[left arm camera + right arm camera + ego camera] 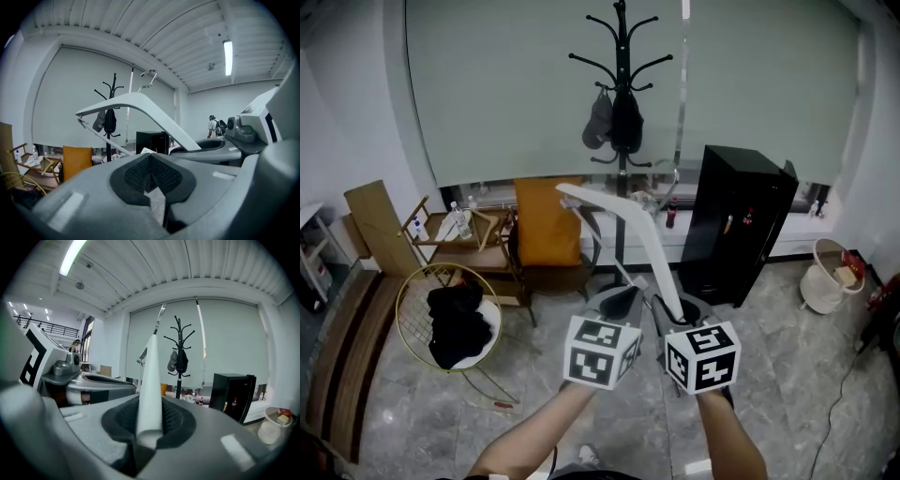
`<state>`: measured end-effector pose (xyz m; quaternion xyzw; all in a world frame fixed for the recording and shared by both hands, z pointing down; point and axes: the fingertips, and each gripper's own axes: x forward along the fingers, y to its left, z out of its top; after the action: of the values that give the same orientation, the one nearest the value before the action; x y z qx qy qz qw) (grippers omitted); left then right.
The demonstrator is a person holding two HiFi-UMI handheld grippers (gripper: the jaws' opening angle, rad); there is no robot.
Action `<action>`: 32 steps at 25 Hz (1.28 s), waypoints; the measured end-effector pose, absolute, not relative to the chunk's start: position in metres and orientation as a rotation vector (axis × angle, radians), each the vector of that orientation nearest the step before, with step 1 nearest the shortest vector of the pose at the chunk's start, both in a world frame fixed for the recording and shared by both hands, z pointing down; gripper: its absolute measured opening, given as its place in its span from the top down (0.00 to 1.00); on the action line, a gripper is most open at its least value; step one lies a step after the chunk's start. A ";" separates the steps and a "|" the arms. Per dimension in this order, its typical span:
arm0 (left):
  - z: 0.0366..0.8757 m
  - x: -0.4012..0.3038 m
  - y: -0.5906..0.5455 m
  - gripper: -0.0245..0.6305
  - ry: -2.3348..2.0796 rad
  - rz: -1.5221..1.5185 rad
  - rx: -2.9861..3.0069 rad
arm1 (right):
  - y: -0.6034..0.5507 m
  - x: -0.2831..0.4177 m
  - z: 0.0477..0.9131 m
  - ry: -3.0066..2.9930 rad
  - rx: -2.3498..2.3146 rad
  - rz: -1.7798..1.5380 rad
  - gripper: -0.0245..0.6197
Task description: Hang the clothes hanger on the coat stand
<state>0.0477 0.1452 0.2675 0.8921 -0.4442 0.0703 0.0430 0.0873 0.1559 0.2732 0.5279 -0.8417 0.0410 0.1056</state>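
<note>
Of the two, the right gripper (149, 427) is clamped on one end of the white hanger (150, 376). The left gripper (150, 171), just beside it, has its jaws together on nothing. The coat stand (621, 56) is at the far edge of the floor, with a black cabinet (736, 220) to its right. The hanger rises toward the coat stand, well apart from it.

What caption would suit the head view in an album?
Right gripper holds a white hanger, black coat stand ahead.
</note>
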 end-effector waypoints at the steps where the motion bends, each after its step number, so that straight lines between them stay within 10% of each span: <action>1: 0.266 0.043 0.138 0.96 -1.355 0.212 2.731 | 0.149 0.082 0.272 -2.476 1.559 0.119 0.86; 32: 0.277 -0.043 -0.001 0.96 -1.324 0.166 2.717 | 0.009 0.002 0.293 -2.406 1.588 0.159 0.86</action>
<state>-0.0430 -0.0010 0.2771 0.8961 -0.4366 0.0548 0.0575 0.0025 0.0093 0.2930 0.5454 -0.8267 0.0546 0.1269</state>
